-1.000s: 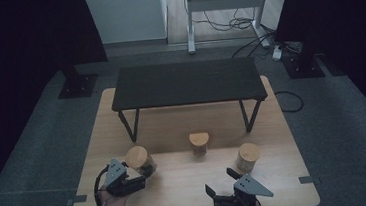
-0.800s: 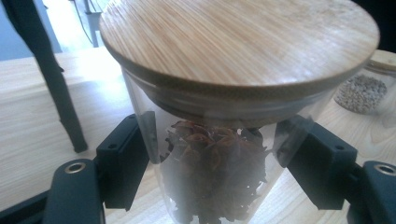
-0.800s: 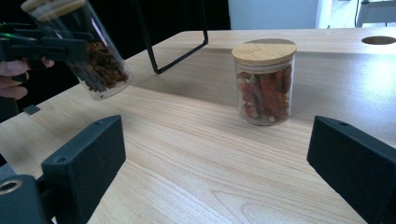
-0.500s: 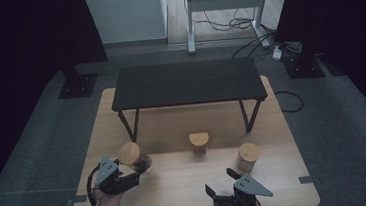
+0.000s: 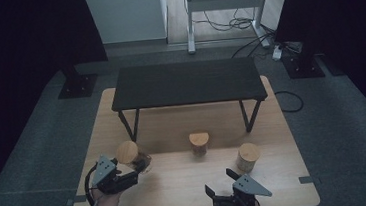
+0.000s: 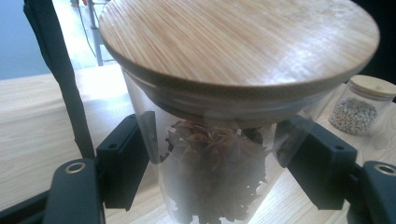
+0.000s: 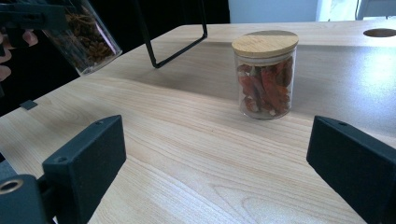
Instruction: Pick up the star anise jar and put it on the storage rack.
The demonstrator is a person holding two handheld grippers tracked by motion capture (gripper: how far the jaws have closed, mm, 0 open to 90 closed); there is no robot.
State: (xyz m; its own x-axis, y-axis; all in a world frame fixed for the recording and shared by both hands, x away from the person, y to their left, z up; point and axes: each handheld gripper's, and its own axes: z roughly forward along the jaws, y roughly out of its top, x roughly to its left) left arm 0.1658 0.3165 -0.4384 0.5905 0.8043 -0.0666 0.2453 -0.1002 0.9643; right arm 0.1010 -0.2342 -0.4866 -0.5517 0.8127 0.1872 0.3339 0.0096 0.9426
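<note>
My left gripper (image 5: 137,168) is shut on a glass jar of star anise (image 5: 129,154) with a round wooden lid, held tilted just above the wooden table (image 5: 178,183) at its front left. In the left gripper view both jaws press on the sides of the star anise jar (image 6: 219,154). Near the front edge, my right gripper (image 5: 221,183) stands open with nothing between its jaws, which point toward a jar of red dried chillies (image 7: 265,77) at the table's middle (image 5: 199,142). The right gripper view also catches the held jar (image 7: 86,37) at upper left.
A third jar holding pale grains (image 5: 248,156) stands at the right (image 6: 357,105). A low black bench (image 5: 187,82) on thin metal legs sits across the back of the table. A round hole (image 7: 379,32) is cut in the tabletop.
My left gripper has shifted a little to the left with the star anise jar, which now hangs tilted off the table. The right gripper has kept still.
</note>
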